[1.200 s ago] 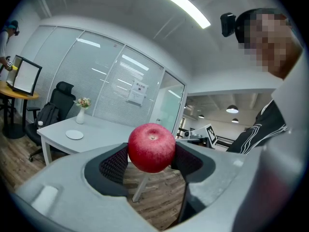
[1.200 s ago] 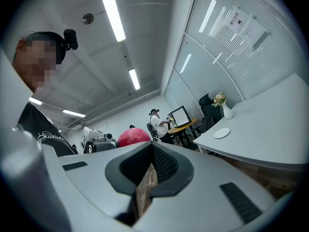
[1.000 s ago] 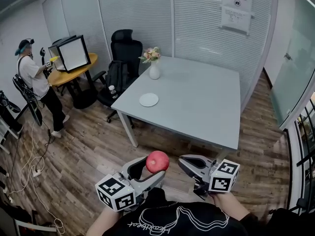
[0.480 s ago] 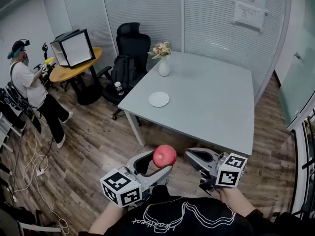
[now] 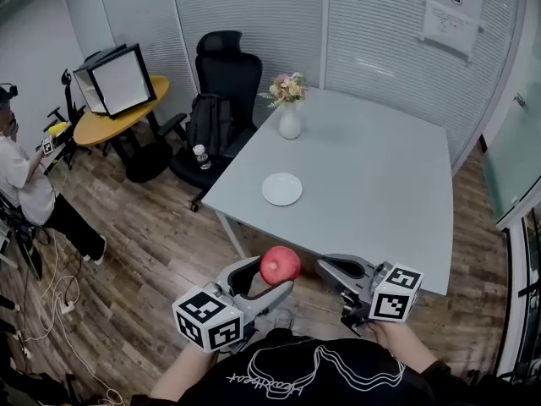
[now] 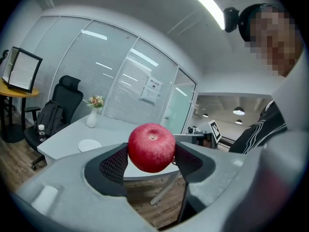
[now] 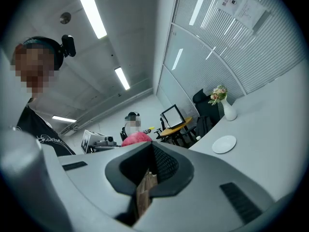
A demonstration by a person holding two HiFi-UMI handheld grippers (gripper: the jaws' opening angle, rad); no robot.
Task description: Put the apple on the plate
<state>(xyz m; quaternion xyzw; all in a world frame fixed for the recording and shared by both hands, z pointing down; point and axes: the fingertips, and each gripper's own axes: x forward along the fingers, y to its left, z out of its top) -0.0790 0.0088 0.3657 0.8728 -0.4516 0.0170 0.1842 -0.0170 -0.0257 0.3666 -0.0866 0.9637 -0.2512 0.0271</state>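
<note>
Apple (image 6: 151, 147) clamped between left claw (image 6: 151, 154) jaws.

Left gripper (image 6: 151, 154) up front, both jaws pressed onto a red apple (image 6: 151, 144), one pad each side, stem end facing the cam. Apple held in mid-air, wood floor (image 6: 14, 154) below. Behind it, far side: pale grey table (image 6: 60, 133) w/ a white plate (image 6: 90, 145) near its front edge, nothing on the plate. Further back on the table, a white vase (image 6: 91, 119) w/ flowers. Left of the table, a black office chair (image 6: 66, 94) w/ a dark backpack (image 6: 48, 119) on it. Far left, a round yellow table (image 6: 14, 92) carrying a box (image 6: 20, 72) w/ a white front panel. A paper notice (image 6: 152, 90) on the glass wall. At right, a person in a black top (image 6: 260, 127); a strip light (image 6: 207, 5) overhead.
</note>
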